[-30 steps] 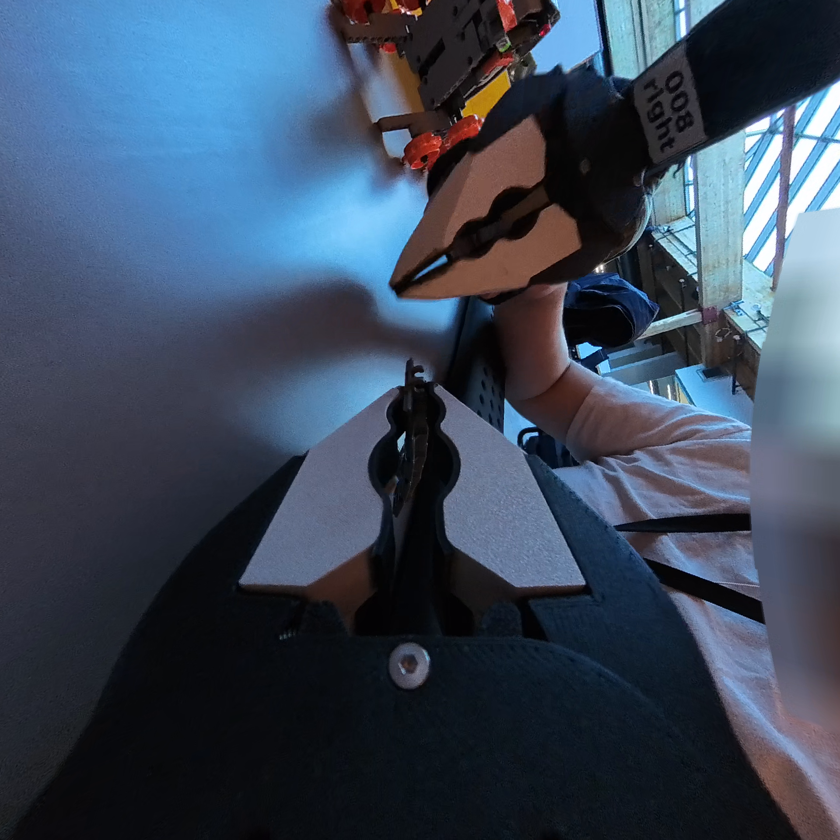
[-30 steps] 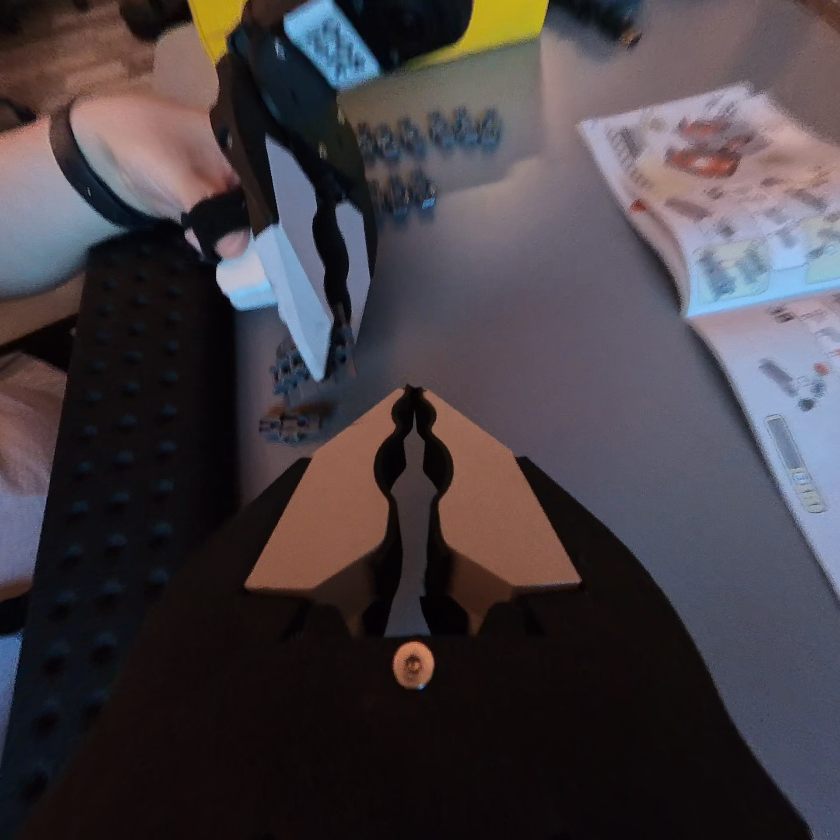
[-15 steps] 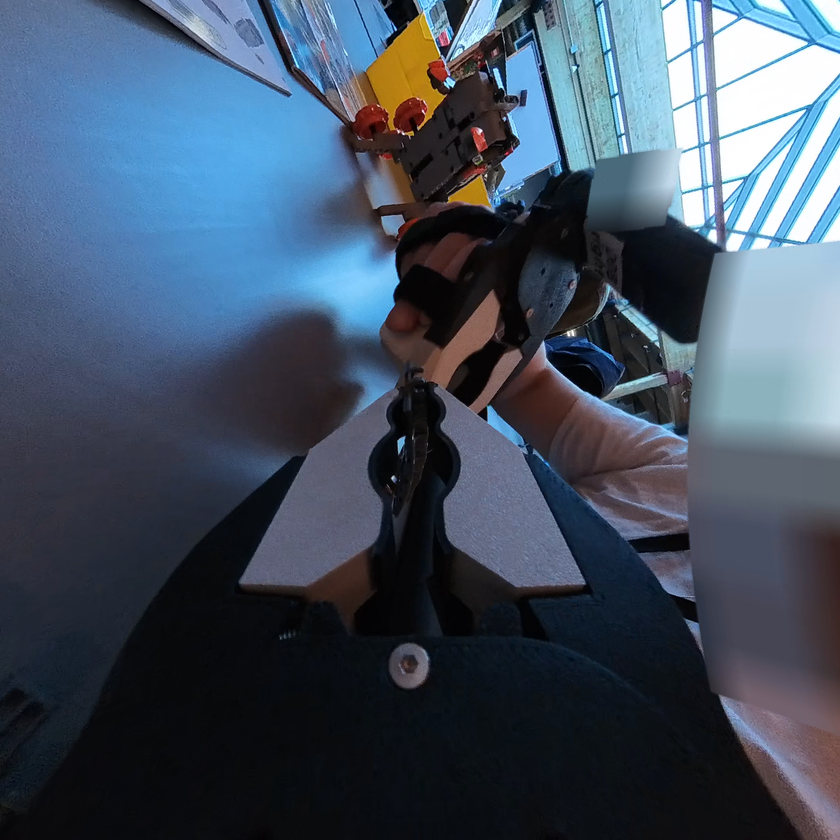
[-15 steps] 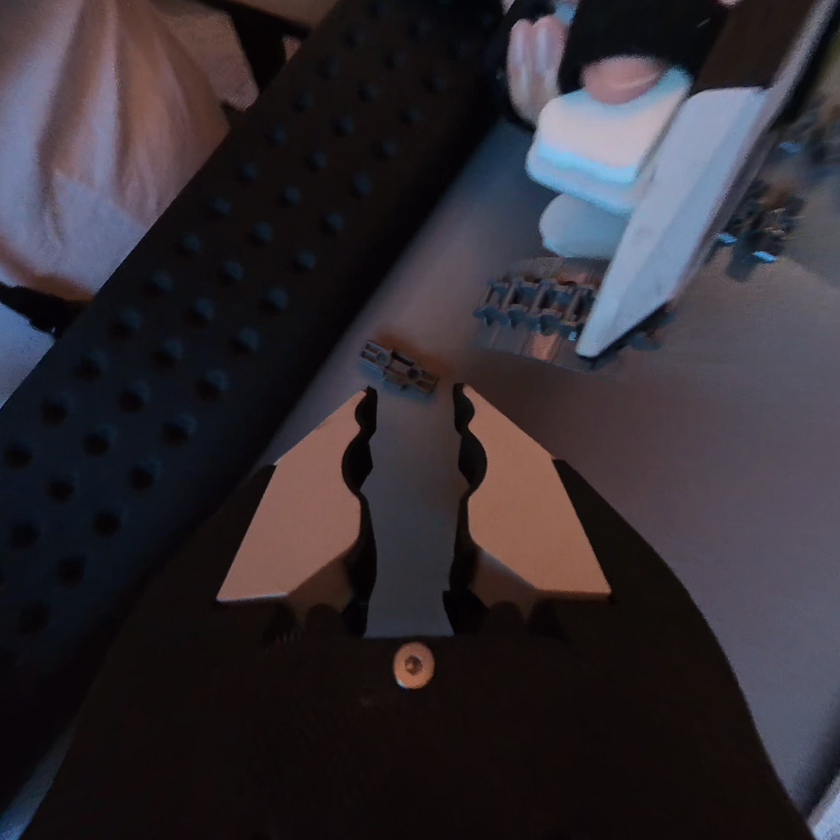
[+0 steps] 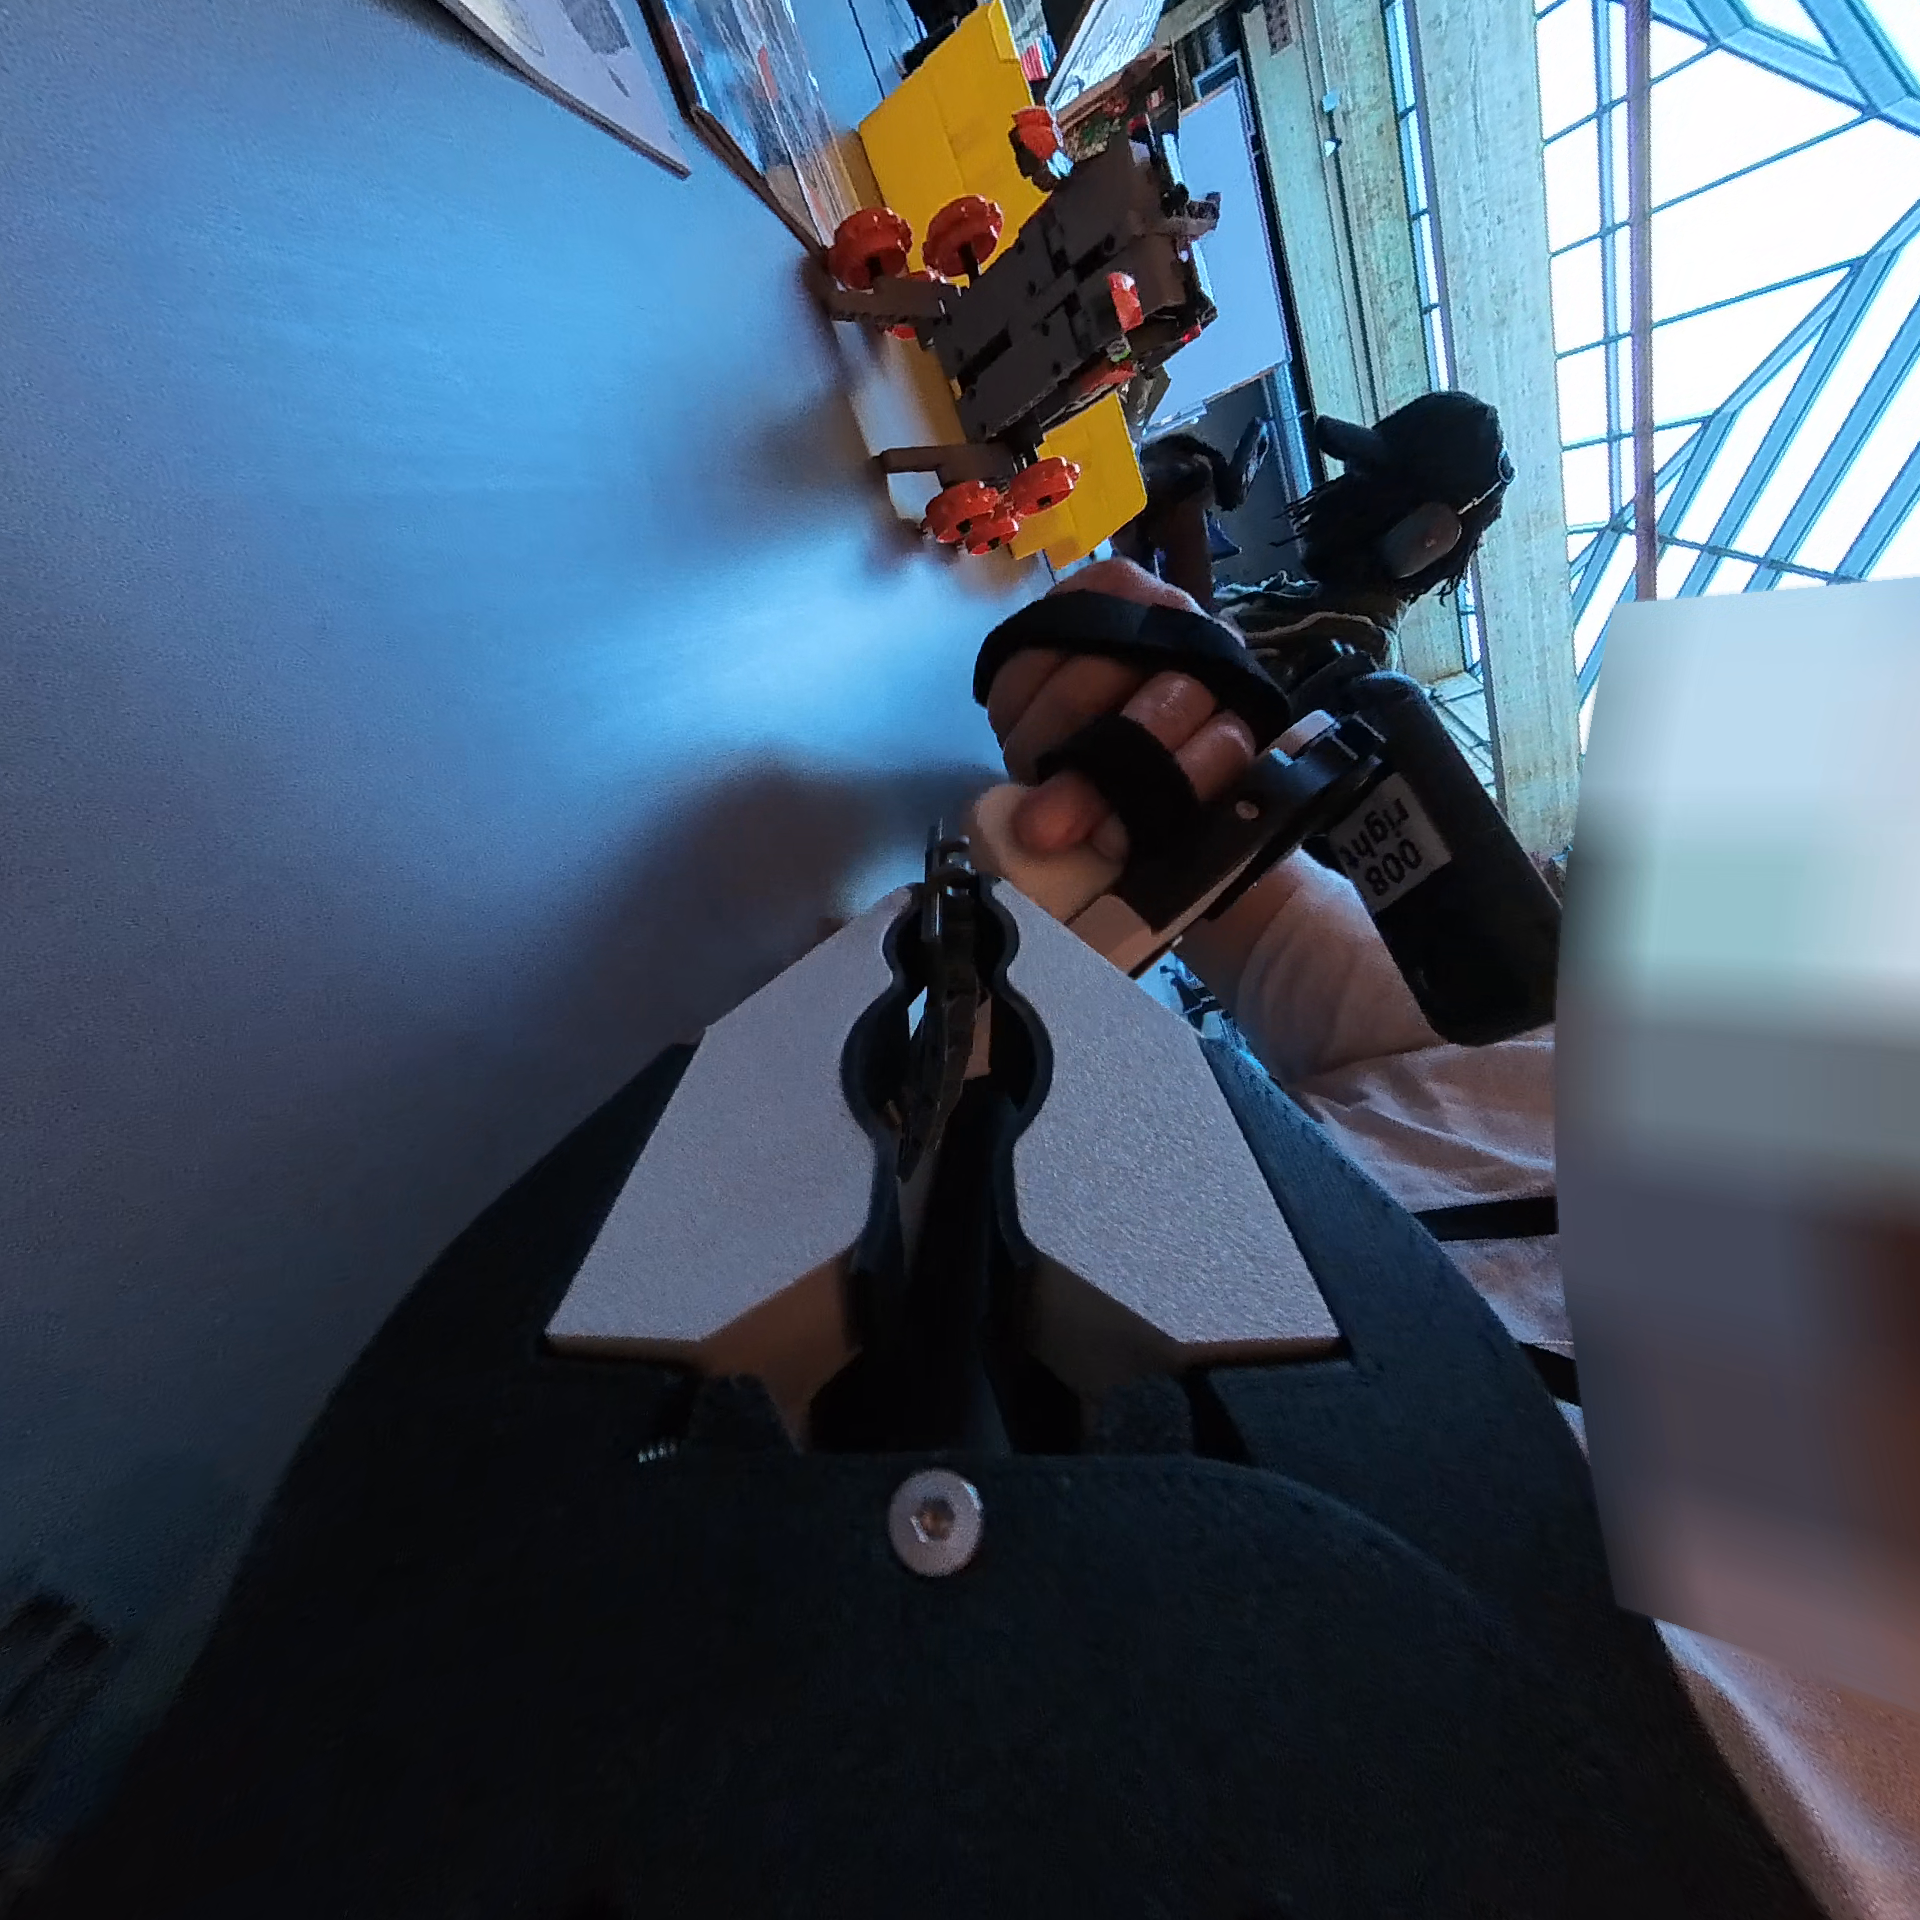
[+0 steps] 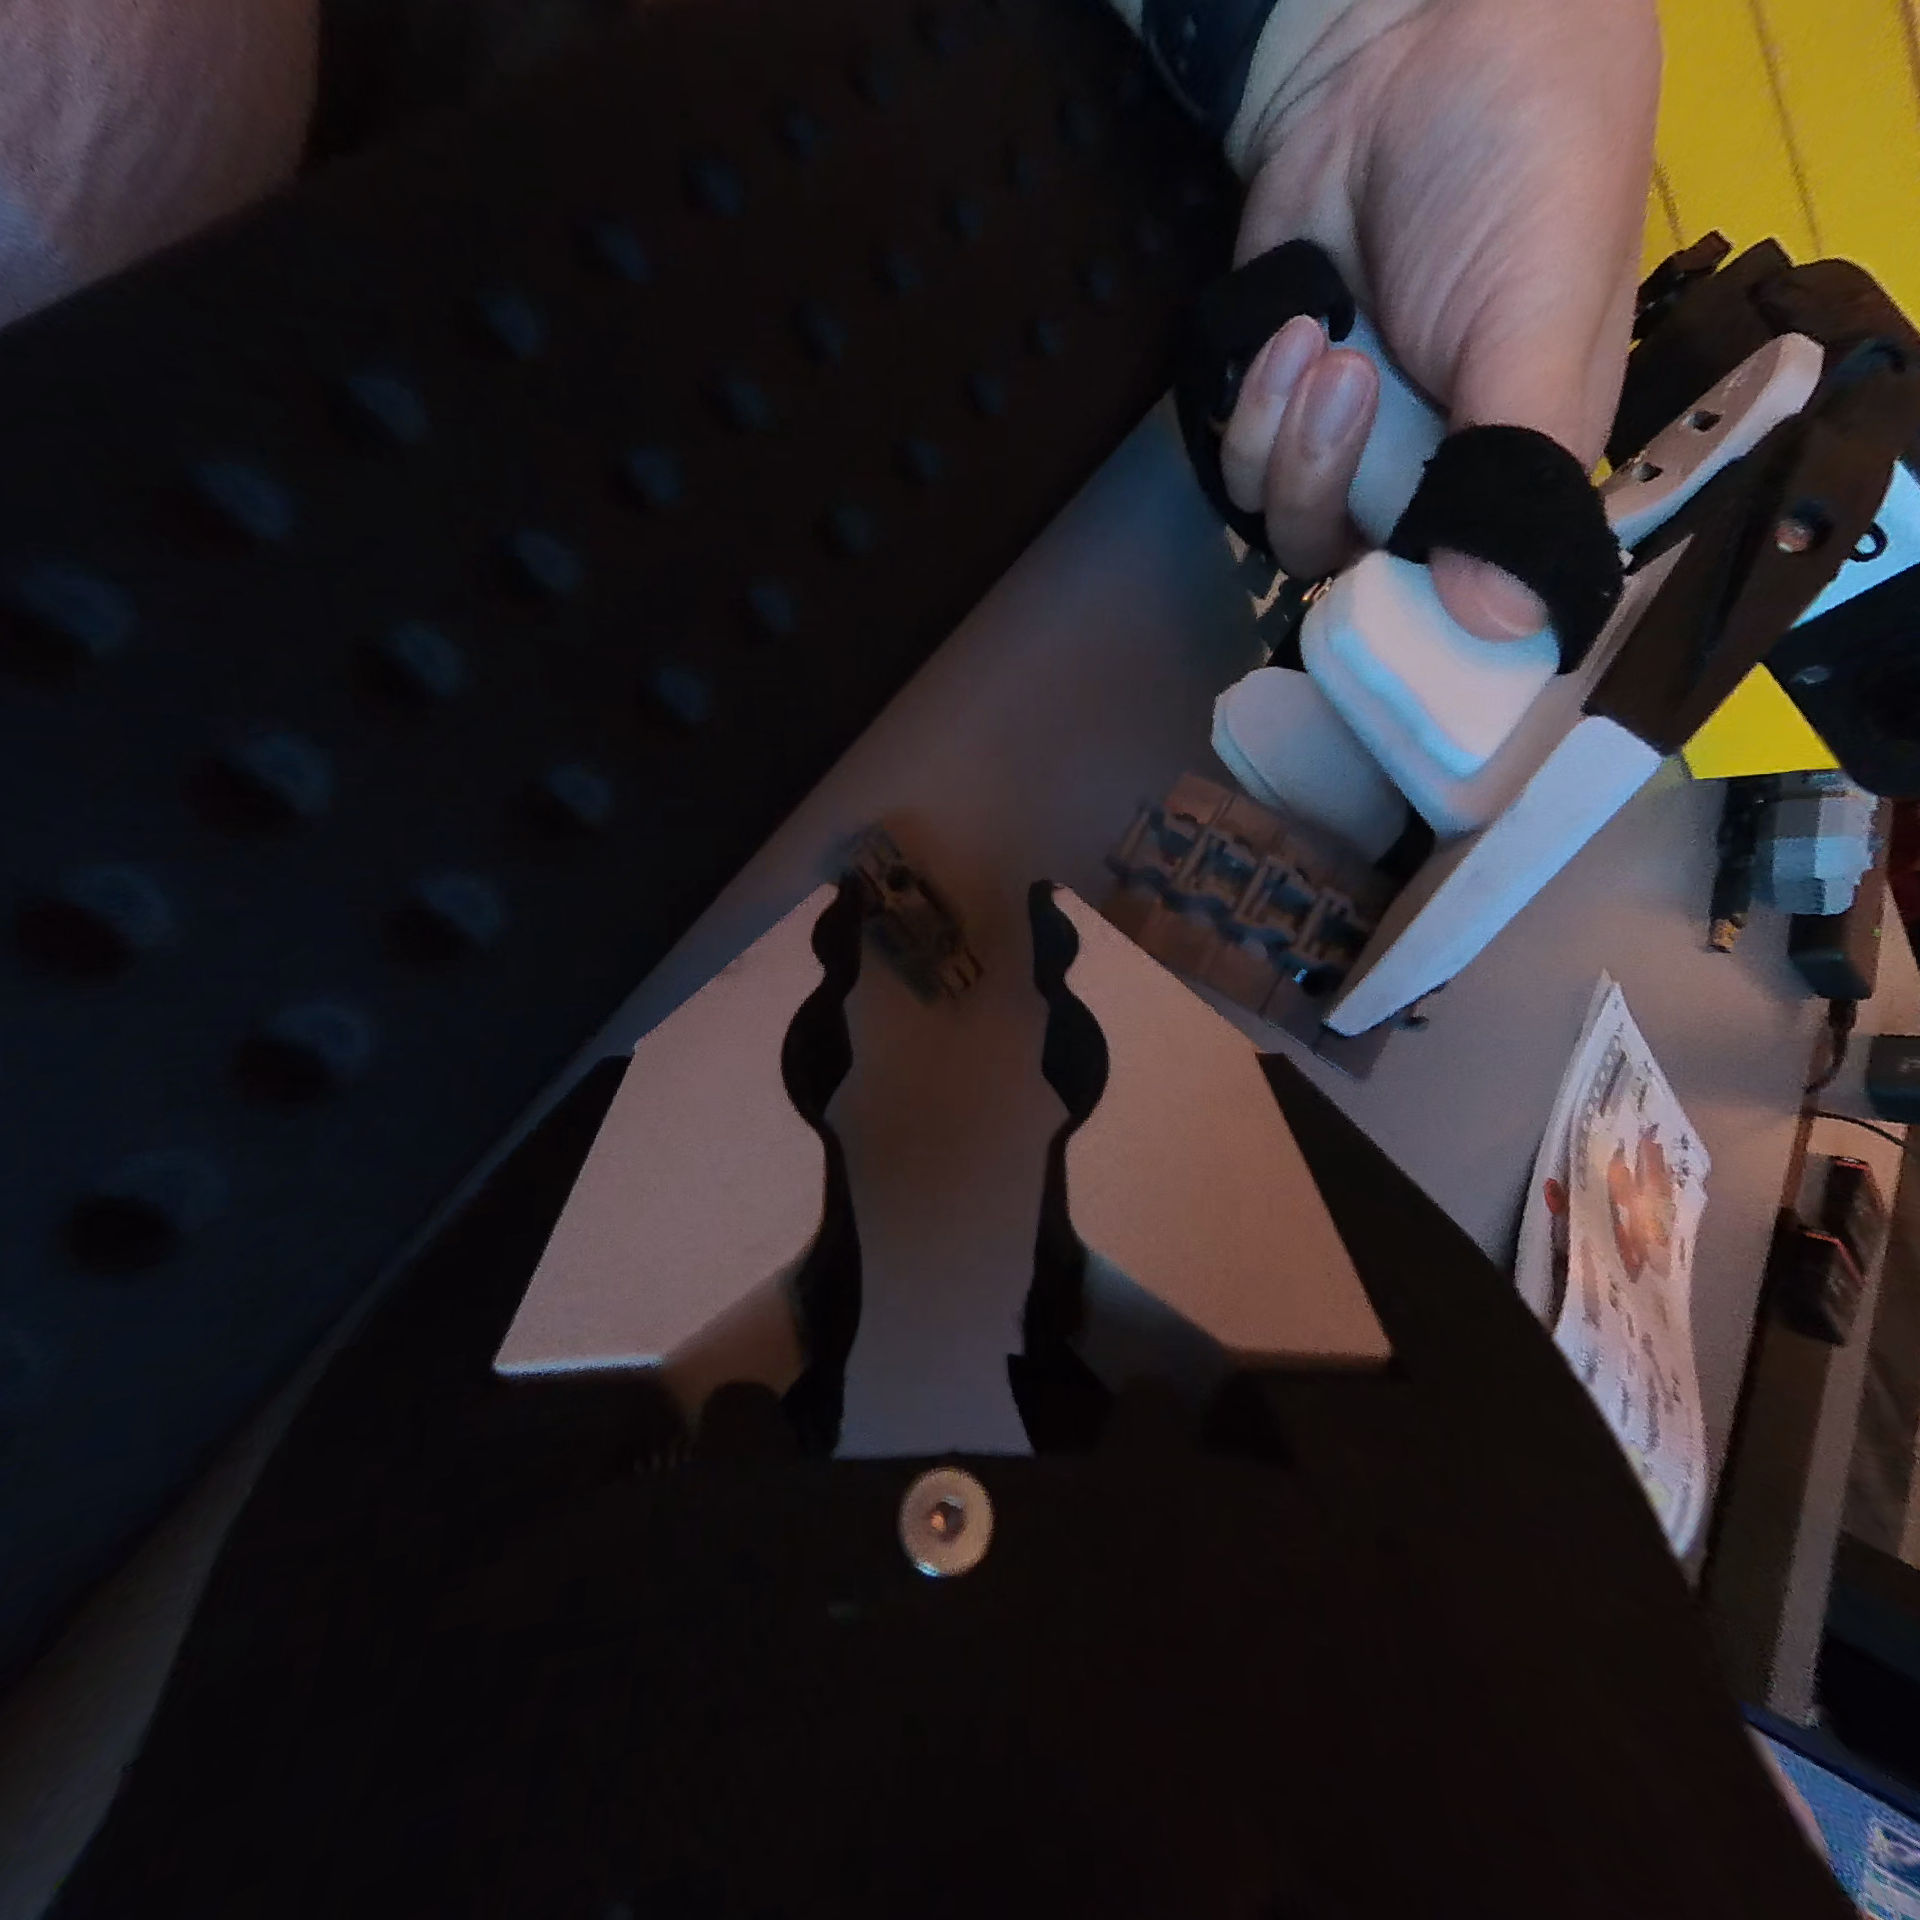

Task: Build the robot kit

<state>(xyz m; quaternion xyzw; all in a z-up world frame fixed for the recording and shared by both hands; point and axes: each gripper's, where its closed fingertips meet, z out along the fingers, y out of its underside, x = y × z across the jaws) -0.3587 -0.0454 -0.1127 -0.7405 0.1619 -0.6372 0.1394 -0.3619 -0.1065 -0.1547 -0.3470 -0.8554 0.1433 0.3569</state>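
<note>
- At the centre of the left wrist view, the left gripper point(image 5: 951, 914) is clamped narrow on a strip of dark chain links point(image 5: 948, 1029) that runs down between its fingers and pokes out past the tips.
- Just right of those tips, a hand point(image 5: 1122, 769) in black straps grips the handle of the other tool, close to the grey table point(image 5: 364, 623).
- In the upper middle of that view, a dark brick-built vehicle with orange wheels point(image 5: 1049, 322) rests on the table against a yellow box point(image 5: 956, 135).
- At the centre of the right wrist view, the right gripper point(image 6: 940, 914) stands wide apart and holds nothing.
- A single small link point(image 6: 914, 940) lies on the table between its tips, nearer the left finger; whether it touches is unclear.
- To the right of it, the left tool's pale finger point(image 6: 1496, 883) presses at a row of joined links point(image 6: 1236, 904).
- At the lower right edge lies an open booklet point(image 6: 1621, 1278); a black studded board point(image 6: 416, 520) fills the upper left.
</note>
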